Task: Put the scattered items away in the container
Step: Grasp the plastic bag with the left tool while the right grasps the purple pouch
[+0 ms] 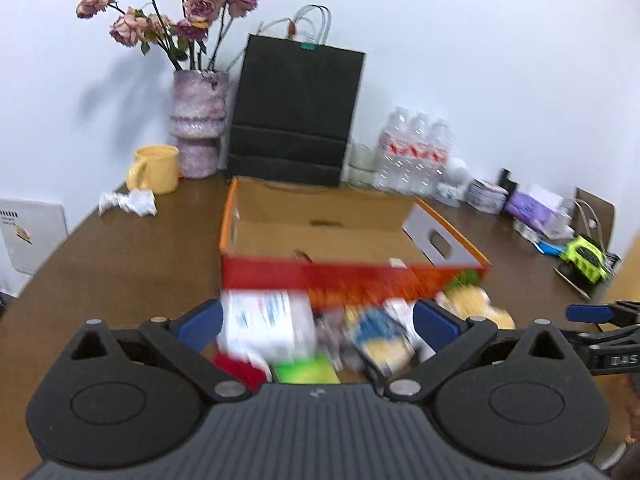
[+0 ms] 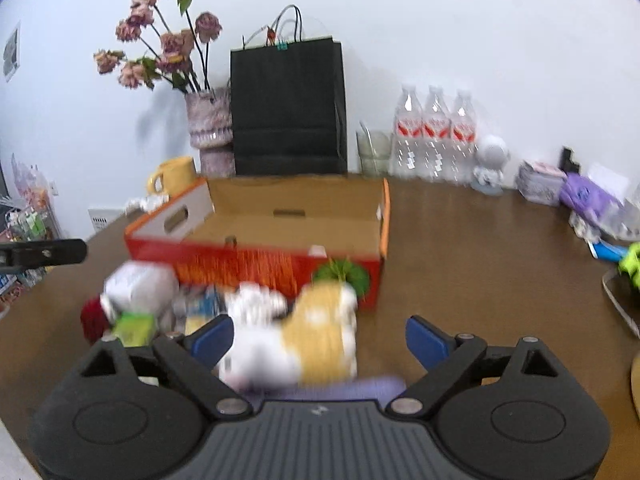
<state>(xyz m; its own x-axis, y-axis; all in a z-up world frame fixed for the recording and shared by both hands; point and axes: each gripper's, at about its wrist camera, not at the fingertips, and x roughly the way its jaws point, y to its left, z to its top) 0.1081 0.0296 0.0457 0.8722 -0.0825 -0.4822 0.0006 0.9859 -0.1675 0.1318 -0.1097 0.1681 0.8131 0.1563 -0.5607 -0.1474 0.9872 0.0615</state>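
Hovering over the clutter with both claws spread wide and empty.

Left claw (image 1: 316,322) hanging open above a white packet (image 1: 268,322) and a blue-and-yellow pouch (image 1: 382,334), pinching nothing; right claw (image 2: 320,336) gaping likewise over a white-and-yellow plush toy (image 2: 296,336), with a purple cloth (image 2: 360,386) lying just under it. Everything sitting blurred on the table (image 2: 480,248), just in front of the open red box (image 2: 280,264). Probably handling light and soft: squeezing the plush across its plump middle, taking the packet by its edges.

On the table (image 1: 120,248), scattered items (image 1: 304,332) lie before the box (image 1: 320,236); bag (image 1: 296,112) stands behind it.
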